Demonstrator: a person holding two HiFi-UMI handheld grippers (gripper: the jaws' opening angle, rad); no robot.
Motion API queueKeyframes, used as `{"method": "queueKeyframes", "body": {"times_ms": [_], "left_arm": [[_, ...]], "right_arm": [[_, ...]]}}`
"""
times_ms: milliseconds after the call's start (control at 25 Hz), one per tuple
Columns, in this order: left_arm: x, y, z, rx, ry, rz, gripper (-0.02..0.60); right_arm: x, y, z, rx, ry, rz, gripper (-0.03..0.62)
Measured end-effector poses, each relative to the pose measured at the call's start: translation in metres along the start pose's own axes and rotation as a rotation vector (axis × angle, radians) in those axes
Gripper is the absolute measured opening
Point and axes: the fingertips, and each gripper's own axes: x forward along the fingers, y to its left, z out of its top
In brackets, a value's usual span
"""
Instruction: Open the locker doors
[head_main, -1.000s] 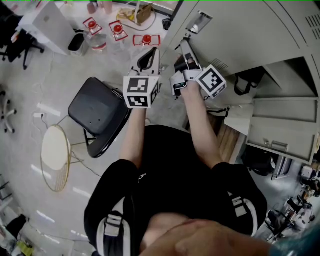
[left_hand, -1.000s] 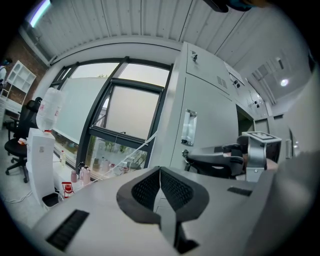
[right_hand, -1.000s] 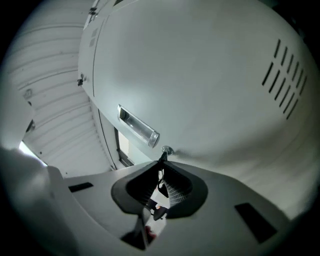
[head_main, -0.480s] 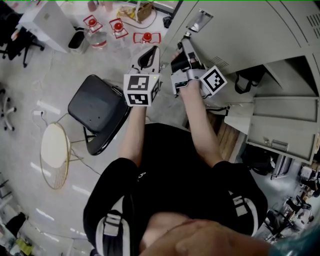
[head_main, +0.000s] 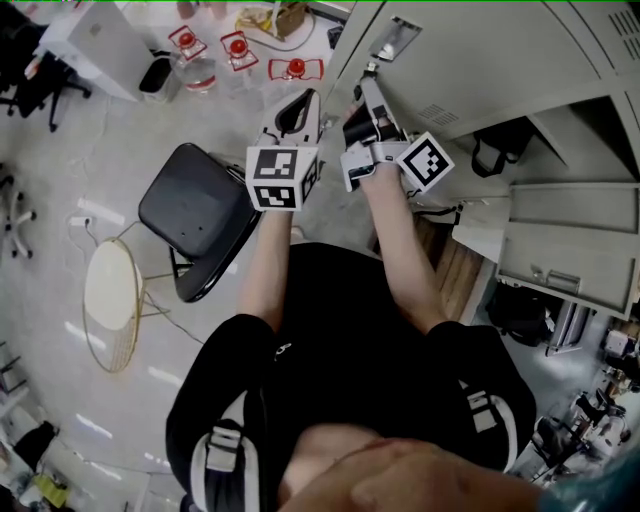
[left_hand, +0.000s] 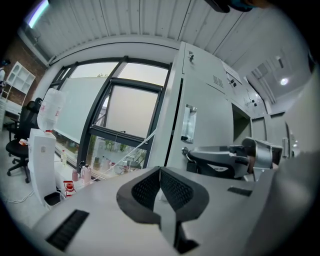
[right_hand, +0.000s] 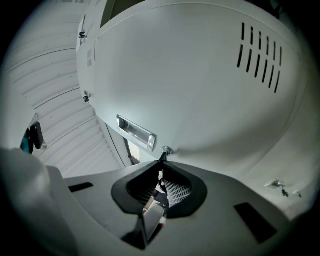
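The grey locker door stands closed, with a recessed handle and a small lock below the handle. My right gripper is against that door. In the right gripper view it is shut on a key whose tip sits in the lock; a key ring hangs between the pads. My left gripper hovers beside it, left of the door, shut with nothing in it. The left gripper view shows the right gripper at the door.
Lower locker doors at right hang open, a dark bag in one compartment. A black folding chair and a round wire table stand left of me. Red-capped items lie on the floor; a water dispenser stands by the window.
My right gripper has shifted slightly up along the door to the lock and rolled a little. The left gripper has stayed where it was.
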Motion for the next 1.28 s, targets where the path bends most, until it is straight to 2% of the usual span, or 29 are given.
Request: {"method": "queueKeyframes", "body": {"times_ms": [440, 960, 1160, 1280], "left_arm": [[-0.025, -0.008, -0.010, -0.009, 0.014, 0.018, 0.011], [-0.046, -0.036, -0.004, 0.050, 0.015, 0.032, 0.011], [-0.056, -0.059, -0.013, 0.057, 0.037, 0.021, 0.011], [-0.063, -0.078, -0.020, 0.094, 0.055, 0.011, 0.011]], "right_arm": [[-0.032, 0.014, -0.013, 0.034, 0.031, 0.045, 0.041], [-0.083, 0.031, -0.021, 0.033, 0.090, 0.110, 0.040], [-0.111, 0.037, -0.022, 0.050, 0.097, 0.137, 0.040], [-0.132, 0.041, -0.021, 0.059, 0.101, 0.148, 0.040]]}}
